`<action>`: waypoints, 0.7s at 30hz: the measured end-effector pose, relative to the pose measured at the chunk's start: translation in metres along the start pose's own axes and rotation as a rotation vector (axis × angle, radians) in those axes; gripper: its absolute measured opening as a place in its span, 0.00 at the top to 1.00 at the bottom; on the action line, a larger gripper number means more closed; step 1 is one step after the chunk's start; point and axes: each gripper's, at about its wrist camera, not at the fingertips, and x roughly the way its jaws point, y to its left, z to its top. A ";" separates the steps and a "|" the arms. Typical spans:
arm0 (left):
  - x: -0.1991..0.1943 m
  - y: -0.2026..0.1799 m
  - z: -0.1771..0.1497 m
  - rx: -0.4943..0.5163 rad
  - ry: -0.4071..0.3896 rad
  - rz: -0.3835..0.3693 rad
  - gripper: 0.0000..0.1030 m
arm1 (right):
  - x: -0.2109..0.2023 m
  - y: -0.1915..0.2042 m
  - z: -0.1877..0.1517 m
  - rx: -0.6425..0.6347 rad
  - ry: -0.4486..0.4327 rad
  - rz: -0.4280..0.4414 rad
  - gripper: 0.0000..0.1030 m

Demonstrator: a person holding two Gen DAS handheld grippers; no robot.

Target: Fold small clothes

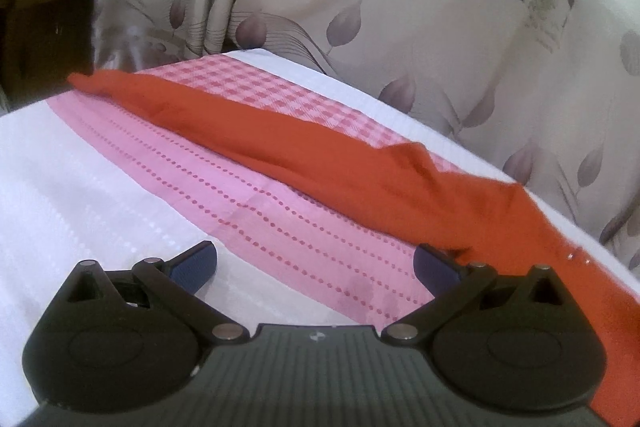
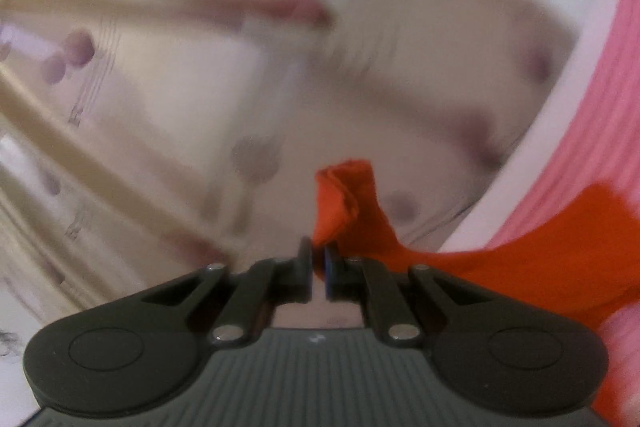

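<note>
An orange-red cloth [image 1: 320,151] lies as a long folded band across a pink patterned cloth [image 1: 224,163] on a white-covered surface [image 1: 72,179]. My left gripper [image 1: 316,267] is open and empty, low over the near edge of the pink cloth, its right finger beside the orange cloth. In the right wrist view my right gripper [image 2: 319,267] is shut on a bunched corner of the orange cloth [image 2: 344,199] and holds it lifted; the cloth trails down to the right. That view is blurred.
A pale curtain with purple leaf print [image 1: 400,7] hangs right behind the surface. Dark furniture [image 1: 44,7] stands at the far left. The white surface's far edge runs along the curtain.
</note>
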 end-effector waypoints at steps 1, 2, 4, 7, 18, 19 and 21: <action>-0.001 0.001 0.000 -0.008 -0.003 -0.005 0.00 | 0.011 0.007 -0.013 0.007 0.018 0.014 0.95; -0.001 0.002 0.000 -0.013 -0.005 -0.007 0.00 | 0.024 0.013 -0.028 0.012 0.039 0.023 0.95; -0.001 0.003 0.001 -0.024 -0.006 -0.013 0.00 | 0.050 0.019 -0.056 0.024 0.086 0.037 0.95; -0.001 0.006 0.001 -0.038 -0.008 -0.023 0.00 | 0.081 0.024 -0.099 0.009 0.157 0.026 0.95; -0.001 0.013 0.002 -0.074 -0.014 -0.048 0.00 | 0.143 -0.004 -0.196 -0.081 0.316 -0.112 0.95; -0.002 0.013 0.002 -0.076 -0.015 -0.049 0.00 | 0.145 -0.004 -0.201 -0.095 0.324 -0.118 0.95; -0.002 0.014 0.002 -0.082 -0.017 -0.052 0.00 | 0.150 -0.006 -0.209 -0.130 0.340 -0.132 0.95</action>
